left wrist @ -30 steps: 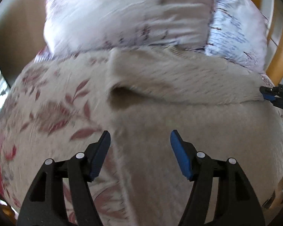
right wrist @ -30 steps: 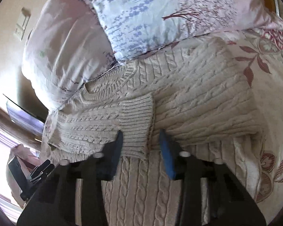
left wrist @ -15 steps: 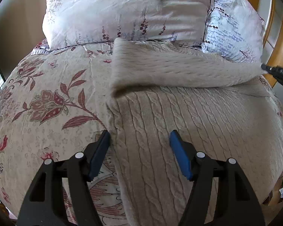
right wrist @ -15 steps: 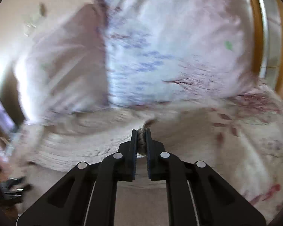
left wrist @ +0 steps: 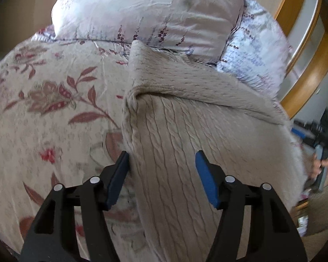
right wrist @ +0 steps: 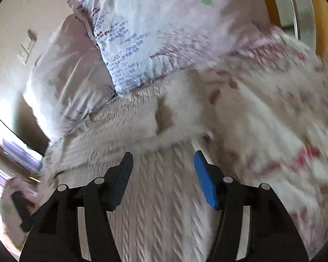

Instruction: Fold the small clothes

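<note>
A cream cable-knit sweater (left wrist: 177,135) lies on the floral bedspread (left wrist: 46,113), its collar toward the pillows. A sleeve (left wrist: 185,83) is folded across its upper body. My left gripper (left wrist: 161,176) is open and empty, low over the sweater's left edge. My right gripper (right wrist: 163,179) is open and empty over the sweater's right part (right wrist: 155,196), just below the folded sleeve (right wrist: 129,128). The right wrist view is blurred. The right gripper also shows at the right edge of the left wrist view (left wrist: 323,131).
Two pillows lean at the head of the bed, a pale pink one (left wrist: 146,13) and a blue-patterned one (right wrist: 155,32). A wooden headboard frame (left wrist: 308,65) curves at the right. A wall switch (right wrist: 25,50) is on the wall at left.
My right gripper, shut on the sleeve half a second ago, has let it go and opened. The sleeve now rests across the sweater. My left gripper stays open and has moved slightly closer.
</note>
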A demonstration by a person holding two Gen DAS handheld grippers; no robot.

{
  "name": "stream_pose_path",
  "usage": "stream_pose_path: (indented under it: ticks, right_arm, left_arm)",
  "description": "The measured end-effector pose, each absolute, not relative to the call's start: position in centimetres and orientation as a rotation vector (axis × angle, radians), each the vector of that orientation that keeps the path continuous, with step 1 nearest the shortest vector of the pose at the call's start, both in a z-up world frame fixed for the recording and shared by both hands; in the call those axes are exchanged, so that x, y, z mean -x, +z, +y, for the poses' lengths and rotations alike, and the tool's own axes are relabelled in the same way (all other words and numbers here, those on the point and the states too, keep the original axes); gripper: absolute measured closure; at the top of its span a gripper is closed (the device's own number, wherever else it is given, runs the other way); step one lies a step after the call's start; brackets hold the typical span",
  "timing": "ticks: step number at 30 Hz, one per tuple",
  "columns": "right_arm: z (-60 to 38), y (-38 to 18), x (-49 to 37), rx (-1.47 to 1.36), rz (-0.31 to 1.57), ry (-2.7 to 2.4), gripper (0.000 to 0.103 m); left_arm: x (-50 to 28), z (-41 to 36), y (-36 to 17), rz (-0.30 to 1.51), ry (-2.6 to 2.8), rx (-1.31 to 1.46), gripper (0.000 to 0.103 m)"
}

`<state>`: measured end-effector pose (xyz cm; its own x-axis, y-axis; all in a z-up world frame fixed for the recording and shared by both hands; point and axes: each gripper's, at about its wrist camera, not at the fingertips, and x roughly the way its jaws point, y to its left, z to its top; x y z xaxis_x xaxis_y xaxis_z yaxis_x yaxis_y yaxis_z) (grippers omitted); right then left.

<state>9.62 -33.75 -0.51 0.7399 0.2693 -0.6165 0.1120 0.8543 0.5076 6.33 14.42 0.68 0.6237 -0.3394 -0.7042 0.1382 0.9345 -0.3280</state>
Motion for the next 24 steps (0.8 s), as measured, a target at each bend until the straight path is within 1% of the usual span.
stream_pose_path:
  ticks: [3, 7, 10, 14, 15, 19, 22, 24]
  right_arm:
    - [-35.3, -2.2, -7.0, -0.616, 0.777, 0.101, 0.044]
    - [-35.6, -4.3, -3.9, -0.654, 0.831, 0.151, 0.053]
    - [-35.2, -5.3, -1.9, -0.698, 0.844, 0.225, 0.060]
    - [-34.5, -6.3, 0.2, -0.776, 0.847, 0.341, 0.067]
    - [-34.4, -6.4, 0.5, -0.788, 0.849, 0.364, 0.070]
    - [-33.5, -7.0, 2.1, -0.825, 0.856, 0.452, 0.071]
    - [-32.5, -7.3, 3.0, -0.803, 0.874, 0.493, 0.077]
    - [-31.9, -7.5, 3.6, -0.780, 0.885, 0.508, 0.079]
  left_arm:
    - [-5.1, 15.1, 0.4, 0.848, -0.318, 0.316, 0.049]
    - [-3.3, 15.6, 0.0, 0.842, -0.358, 0.385, 0.059]
    - [-1.9, 15.6, -0.4, 0.842, -0.404, 0.434, 0.064]
    - [0.2, 15.4, -1.0, 0.836, -0.462, 0.492, 0.066]
    - [0.7, 15.3, -1.1, 0.834, -0.481, 0.508, 0.069]
    - [2.5, 14.8, -1.4, 0.846, -0.538, 0.545, 0.071]
    - [3.5, 14.3, -1.6, 0.853, -0.563, 0.553, 0.075]
    - [3.9, 14.3, -1.6, 0.857, -0.565, 0.555, 0.076]
